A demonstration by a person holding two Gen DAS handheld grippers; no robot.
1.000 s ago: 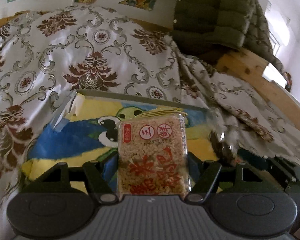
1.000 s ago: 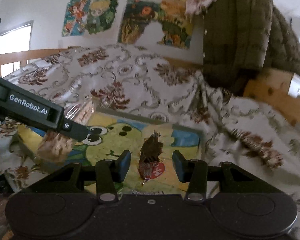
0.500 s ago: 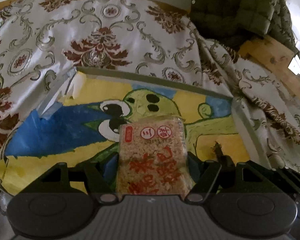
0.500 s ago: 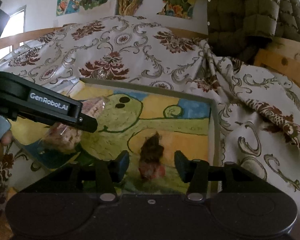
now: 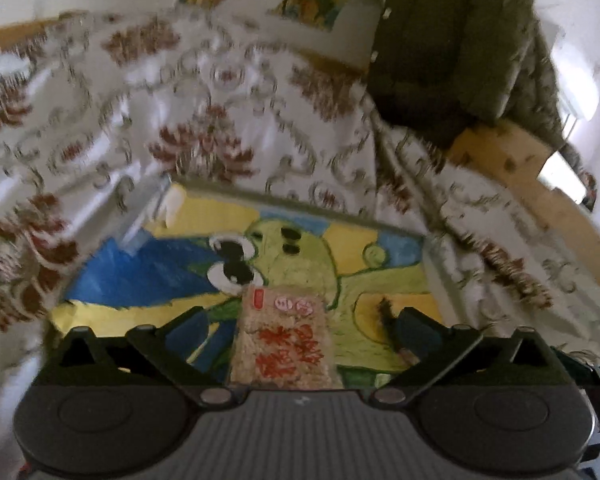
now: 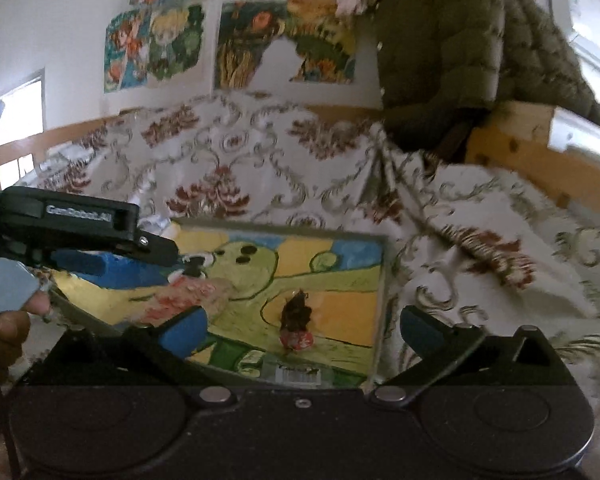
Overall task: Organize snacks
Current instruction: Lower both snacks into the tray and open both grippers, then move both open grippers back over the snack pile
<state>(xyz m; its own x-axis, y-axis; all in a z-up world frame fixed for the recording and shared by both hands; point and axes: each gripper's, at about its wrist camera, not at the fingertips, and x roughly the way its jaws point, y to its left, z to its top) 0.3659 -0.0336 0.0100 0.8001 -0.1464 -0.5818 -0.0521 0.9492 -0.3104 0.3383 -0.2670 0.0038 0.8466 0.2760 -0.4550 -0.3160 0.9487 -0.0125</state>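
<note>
Lying flat on the painted tray is the rice snack pack, right between the two fingers of my left gripper. The fingers have just swung wide apart and do not touch the pack on either side. The pack is pale and grainy with red letters on it. It sits on the green cartoon animal painted on the tray.

My left gripper points down at a slant toward the tray. From my right side I can see it come in from the left, with a hand on its handle.

The small dark snack with the red end rests on the yellow part of the tray, well apart from the rice pack. It is between the fingers of my right gripper, which have also just opened wide. Neither finger touches it. This gripper slants down too, but less.

The tray lies on a bed cover with brown flowers and gray swirls. A green puffy coat hangs behind, and bright drawings are on the wall.
</note>
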